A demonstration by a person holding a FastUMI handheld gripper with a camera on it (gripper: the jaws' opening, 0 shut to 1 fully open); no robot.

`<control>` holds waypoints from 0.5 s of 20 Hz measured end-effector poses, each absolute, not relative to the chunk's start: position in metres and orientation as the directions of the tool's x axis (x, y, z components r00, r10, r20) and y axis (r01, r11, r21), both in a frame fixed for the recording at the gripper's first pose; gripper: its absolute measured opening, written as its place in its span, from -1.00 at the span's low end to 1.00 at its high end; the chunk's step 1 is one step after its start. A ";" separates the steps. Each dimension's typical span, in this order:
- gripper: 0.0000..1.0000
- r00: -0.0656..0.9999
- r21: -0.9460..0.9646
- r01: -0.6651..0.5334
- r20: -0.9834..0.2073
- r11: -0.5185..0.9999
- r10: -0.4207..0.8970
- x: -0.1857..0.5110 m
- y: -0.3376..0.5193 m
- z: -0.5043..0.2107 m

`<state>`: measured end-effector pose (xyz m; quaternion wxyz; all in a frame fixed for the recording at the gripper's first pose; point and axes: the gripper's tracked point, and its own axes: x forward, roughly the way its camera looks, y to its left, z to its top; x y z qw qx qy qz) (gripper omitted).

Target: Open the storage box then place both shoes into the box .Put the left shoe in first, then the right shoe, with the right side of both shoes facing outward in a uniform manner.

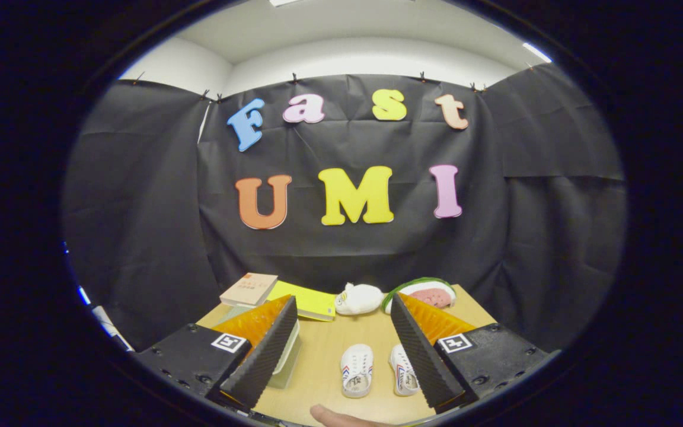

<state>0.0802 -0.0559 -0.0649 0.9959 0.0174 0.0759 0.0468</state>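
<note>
Your gripper: jaws wide, empty. Storage box sits lid shut beside your left finger. Two shoes lie between fingers on table, long axes pointing away from you.

Two shoes, two books (stacked) — one plush, one watermelon toy.

Booth enclosed by black cloth hung in creased panels, clipped along its top edge. Above the cloth, a white wall curves round to a white ceiling; one ceiling light strip shows above the cloth's right panel. Below the cloth stands a light wooden table, its far edge touching the cloth. Lighting is even, with no harsh shadows on the table.
</note>
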 end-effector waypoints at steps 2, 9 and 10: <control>1.00 0.971 0.040 -0.134 -0.192 0.990 0.139 0.103 -0.069 -0.082; 1.00 0.910 0.115 -0.211 -0.339 0.971 0.238 0.205 -0.101 -0.142; 1.00 0.895 0.144 -0.228 -0.359 0.963 0.265 0.221 -0.098 -0.150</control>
